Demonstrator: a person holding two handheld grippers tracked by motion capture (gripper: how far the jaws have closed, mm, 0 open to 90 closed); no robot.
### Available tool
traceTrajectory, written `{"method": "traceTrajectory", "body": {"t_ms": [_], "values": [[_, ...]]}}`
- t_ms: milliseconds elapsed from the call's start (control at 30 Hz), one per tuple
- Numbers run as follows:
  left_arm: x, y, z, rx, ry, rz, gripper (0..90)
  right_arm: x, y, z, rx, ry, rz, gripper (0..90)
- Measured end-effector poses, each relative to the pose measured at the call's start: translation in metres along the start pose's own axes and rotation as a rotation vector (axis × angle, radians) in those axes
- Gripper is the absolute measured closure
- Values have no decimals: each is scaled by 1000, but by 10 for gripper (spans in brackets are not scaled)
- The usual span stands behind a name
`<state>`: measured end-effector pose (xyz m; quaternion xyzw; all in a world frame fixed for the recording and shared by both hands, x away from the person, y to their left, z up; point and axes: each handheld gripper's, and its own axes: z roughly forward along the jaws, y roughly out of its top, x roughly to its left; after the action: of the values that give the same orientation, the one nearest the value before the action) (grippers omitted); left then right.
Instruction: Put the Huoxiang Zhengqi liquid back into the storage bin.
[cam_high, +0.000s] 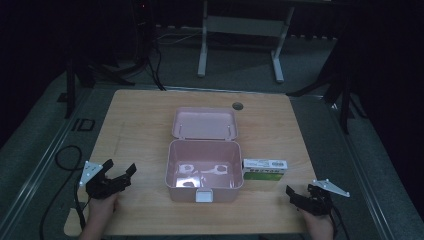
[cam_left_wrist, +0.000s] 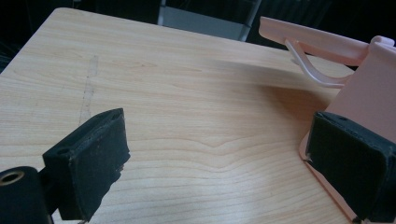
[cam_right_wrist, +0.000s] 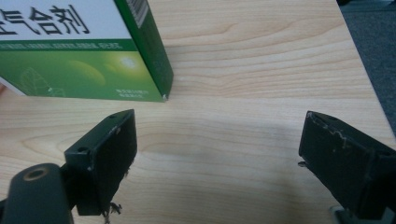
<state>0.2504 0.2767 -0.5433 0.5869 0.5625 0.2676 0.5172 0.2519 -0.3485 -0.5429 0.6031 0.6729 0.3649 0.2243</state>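
Large black Korean-style characters on white upper panel of green and white carton (cam_right_wrist: 79, 51), seen upside down and cut off at frame edge, not decipherable. Fine white print line beneath and barcode on carton's side, too small to read. Carton's top print in high view (cam_high: 264, 165) blurred.

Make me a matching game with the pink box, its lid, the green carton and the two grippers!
Things:
1. pink box
2. lid
3. green carton
4. left gripper
5. right gripper

Places:
A. beside the box's right wall
B. near table corner, jaws open, close to the carton
C. middle of table, open, nothing inside
D. left of the box, jaws open
E. folded back behind the box

Pairs: 1-C, 2-E, 3-A, 4-D, 5-B
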Motion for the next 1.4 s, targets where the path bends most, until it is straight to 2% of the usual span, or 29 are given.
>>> {"method": "traceTrajectory", "body": {"t_ms": [100,267,300,333,433,467,533,667,700,733,767,900,933,967,1000,1033,1100,1233,1267,1333,1367,1400], "values": [[1,0,0,-5,1,-8,60,-1,6,-2,19,-3,-17,113],[1,1,0,-5,2,-9,60,-4,15,-1,106,-15,-71,113],[1,1,0,-5,2,-9,60,-4,15,-1,106,-15,-71,113],[1,1,0,-5,2,-9,60,-4,18,1,144,-15,-103,112],[1,1,0,-7,0,-13,60,-3,24,1,209,-8,-168,114],[2,2,-1,-8,-7,-30,60,-2,26,1,236,-5,-195,118],[4,2,-2,-23,-20,-71,60,-1,29,0,301,12,-264,119],[7,3,-4,-31,-12,-82,60,3,35,1,426,27,-419,119],[7,3,-4,-31,-12,-82,61,4,37,1,447,33,-456,119],[7,3,-4,-33,-12,-85,61,4,37,1,447,33,-456,119],[8,4,-4,-31,-19,-105,62,7,40,0,481,64,-525,118],[9,4,-5,-33,-24,-117,62,17,46,-2,534,147,-673,119],[9,4,-5,-33,-24,-117,62,17,46,-2,534,147,-673,119],[9,4,-5,-34,-22,-116,62,21,49,-3,565,184,-743,132],[9,4,-5,-34,-22,-116,62,23,50,-3,583,185,-784,134],[9,4,-5,-35,-20,-116,62,24,52,-3,598,160,-820,134],[9,4,-6,-41,-13,-110,62,26,56,-1,636,132,-859,130],[11,4,-6,-39,-10,-111,62,29,61,3,676,143,-886,125],[11,4,-6,-38,-6,-108,62,30,63,5,694,165,-911,120],[11,4,-5,-35,-12,-107,62,31,64,6,720,225,-932,119],[11,4,-5,-35,-12,-107,62,31,64,6,720,225,-932,119],[10,4,-4,-34,-15,-106,62,33,63,8,737,276,-947,119]]}}
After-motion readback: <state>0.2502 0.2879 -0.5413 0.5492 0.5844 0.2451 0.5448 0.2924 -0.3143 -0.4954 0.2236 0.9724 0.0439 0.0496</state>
